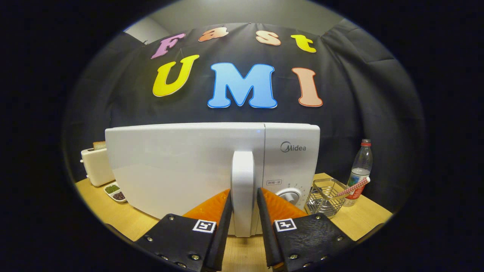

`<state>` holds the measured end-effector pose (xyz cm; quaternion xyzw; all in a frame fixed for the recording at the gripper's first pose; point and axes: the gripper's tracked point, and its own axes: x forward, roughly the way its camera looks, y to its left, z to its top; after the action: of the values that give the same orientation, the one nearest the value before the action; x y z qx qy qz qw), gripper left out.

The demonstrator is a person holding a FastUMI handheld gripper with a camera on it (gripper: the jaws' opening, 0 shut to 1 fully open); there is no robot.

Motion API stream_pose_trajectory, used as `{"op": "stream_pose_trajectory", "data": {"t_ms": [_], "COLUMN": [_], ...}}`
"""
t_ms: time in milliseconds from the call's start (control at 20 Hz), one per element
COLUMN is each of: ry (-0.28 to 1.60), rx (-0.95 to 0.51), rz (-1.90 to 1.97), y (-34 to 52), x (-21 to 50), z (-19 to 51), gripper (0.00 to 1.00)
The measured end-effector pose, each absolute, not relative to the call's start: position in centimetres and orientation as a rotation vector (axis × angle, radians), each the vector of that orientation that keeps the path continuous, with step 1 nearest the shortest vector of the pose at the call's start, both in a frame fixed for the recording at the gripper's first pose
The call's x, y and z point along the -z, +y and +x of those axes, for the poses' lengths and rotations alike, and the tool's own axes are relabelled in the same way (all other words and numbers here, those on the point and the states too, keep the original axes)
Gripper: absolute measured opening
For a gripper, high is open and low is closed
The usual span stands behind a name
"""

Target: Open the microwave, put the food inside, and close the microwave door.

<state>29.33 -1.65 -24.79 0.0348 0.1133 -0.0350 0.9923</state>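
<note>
A white microwave (291, 158) stands on the wooden table (363, 219), straight ahead and very close. Its vertical white door handle (242, 170) sits between my fingers. My gripper (244, 192) is shut on that handle, one finger pressing on each side of its lower half. The wide white door (170, 170) stretches left from the handle; whether it is ajar I cannot tell. A control dial (289, 196) sits just right of the handle. Small white dishes (115, 192) with green and dark food lie at the microwave's left foot.
A white toaster (96, 166) with a slice of bread (99, 144) in it stands left of the microwave. To the right are a wire basket (325, 196), a red-and-white striped stick (353, 187) leaning on it, and a clear water bottle (360, 170).
</note>
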Motion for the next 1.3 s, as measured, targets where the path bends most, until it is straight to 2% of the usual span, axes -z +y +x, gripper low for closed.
{"op": "stream_pose_trajectory", "data": {"t_ms": [50, 150, 250, 350, 800, 900, 1050, 1300], "ry": [0.24, 0.248, 0.253, 0.265, 0.278, 0.281, 0.266, 0.276], "rx": [0.116, 0.125, 0.124, 0.131, 0.131, 0.135, 0.142, 0.061], "rz": [0.059, 0.071, 0.092, 0.115, 0.188, 0.162, 0.118, 0.13], "y": [-2.5, -2.5, -2.2, -2.1, -1.9, -1.9, -1.1, 2.2], "x": [25.2, 25.0, 24.9, 25.0, 24.9, 25.1, 24.5, 23.7], "z": [29.3, 29.2, 28.8, 28.7, 27.4, 27.2, 24.3, 17.9], "gripper": [0.42, 0.26, 0.26, 0.18, 0.18, 0.14, 0.14, 0.14]}}
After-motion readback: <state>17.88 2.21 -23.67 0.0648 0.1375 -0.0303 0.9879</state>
